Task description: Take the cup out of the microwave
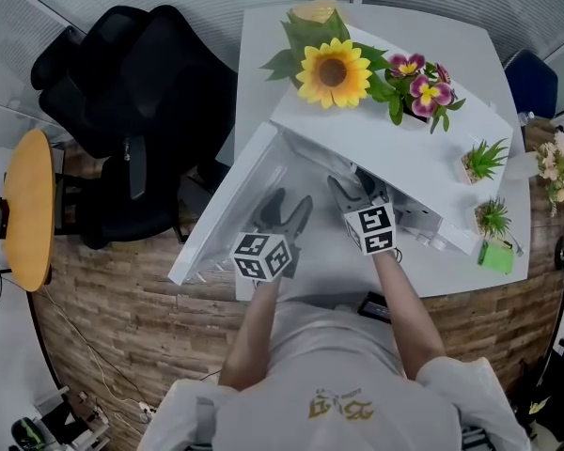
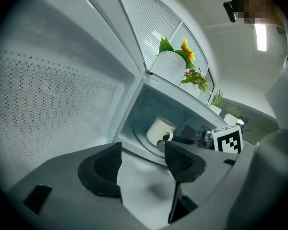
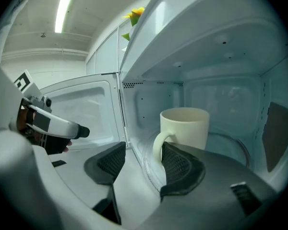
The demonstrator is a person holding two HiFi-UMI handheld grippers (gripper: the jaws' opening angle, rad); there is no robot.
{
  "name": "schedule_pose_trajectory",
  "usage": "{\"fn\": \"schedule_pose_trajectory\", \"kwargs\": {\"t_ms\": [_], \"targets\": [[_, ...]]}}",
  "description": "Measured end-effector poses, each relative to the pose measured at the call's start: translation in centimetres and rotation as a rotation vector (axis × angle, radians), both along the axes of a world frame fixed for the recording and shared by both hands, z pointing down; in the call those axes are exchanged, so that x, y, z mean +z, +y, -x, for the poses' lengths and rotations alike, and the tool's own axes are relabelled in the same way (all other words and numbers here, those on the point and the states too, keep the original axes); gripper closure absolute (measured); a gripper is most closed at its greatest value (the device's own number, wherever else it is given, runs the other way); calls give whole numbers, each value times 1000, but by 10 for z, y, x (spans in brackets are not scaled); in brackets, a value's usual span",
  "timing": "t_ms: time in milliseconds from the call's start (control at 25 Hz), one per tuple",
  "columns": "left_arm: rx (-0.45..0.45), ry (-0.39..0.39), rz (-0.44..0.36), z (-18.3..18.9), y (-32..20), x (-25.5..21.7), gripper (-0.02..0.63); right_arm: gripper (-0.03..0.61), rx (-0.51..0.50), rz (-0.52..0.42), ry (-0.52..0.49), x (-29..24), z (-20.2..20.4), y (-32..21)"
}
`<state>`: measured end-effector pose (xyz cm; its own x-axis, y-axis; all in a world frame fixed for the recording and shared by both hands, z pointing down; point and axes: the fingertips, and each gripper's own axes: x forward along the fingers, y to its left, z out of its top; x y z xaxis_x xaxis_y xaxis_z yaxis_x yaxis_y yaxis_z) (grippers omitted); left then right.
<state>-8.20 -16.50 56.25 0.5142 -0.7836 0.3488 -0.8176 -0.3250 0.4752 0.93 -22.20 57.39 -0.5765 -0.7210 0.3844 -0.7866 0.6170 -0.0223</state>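
Currently right hand-held gripper (image 3: 140, 166) wide open, touching nothing, cup (image 3: 188, 126) just ahead

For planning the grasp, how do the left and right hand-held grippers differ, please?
The right hand-held gripper sits at the microwave mouth, near the cup handle; the left hand-held gripper hangs back by the open door. The cup looks large to the right one, small to the left. Both stand open and empty.
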Motion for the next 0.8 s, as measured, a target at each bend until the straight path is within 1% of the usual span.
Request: {"fn": "schedule_pose_trajectory", "kwargs": {"t_ms": [280,520,800], "targets": [[-9,3,8,-1,-1,2,333,356,-34,-8,-20,-1,4,-4],[-14,3,18,0,-4,5,333,364,-43,-16,-27,-1,7,-7],[-20,2,20,3,-7,7,334,409,-38,-29,-36,-2,7,-13]]}}
